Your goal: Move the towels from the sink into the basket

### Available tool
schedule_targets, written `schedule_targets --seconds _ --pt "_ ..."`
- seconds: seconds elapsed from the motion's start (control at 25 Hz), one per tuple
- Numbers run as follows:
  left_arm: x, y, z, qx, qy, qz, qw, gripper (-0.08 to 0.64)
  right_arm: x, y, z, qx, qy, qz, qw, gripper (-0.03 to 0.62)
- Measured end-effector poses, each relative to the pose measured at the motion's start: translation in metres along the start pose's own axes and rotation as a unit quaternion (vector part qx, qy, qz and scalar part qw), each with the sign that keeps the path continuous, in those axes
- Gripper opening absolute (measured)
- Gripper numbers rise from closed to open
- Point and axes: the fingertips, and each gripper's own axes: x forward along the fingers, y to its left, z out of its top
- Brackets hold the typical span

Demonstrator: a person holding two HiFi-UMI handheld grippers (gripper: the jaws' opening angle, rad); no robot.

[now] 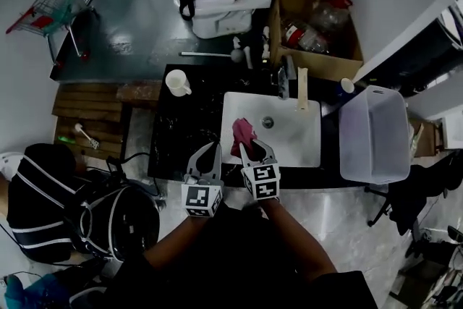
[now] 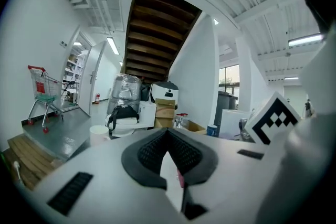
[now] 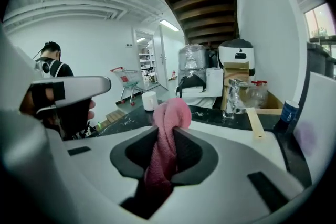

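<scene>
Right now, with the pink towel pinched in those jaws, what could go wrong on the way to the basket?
The right gripper pinches only a fold of the pink towel; the loose rest might slip free and fall into the sink. The dangling end might catch on the rim of the basket. The left gripper sits close beside it, so they could bump.

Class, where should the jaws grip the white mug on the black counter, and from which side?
The mug is probably best pinched at its rim from above: it stands upright, mouth open, so one jaw fits inside, one outside.
</scene>
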Motion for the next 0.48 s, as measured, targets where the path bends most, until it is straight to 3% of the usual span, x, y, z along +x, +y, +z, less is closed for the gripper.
schedule_targets --seconds 0.48 --pt "0.02 -0.141 -0.009 0.019 0.0 -0.01 0.9998 0.003 -0.11 -0.088 -0.023 0.005 -0.027 0.01 1.0 0.095"
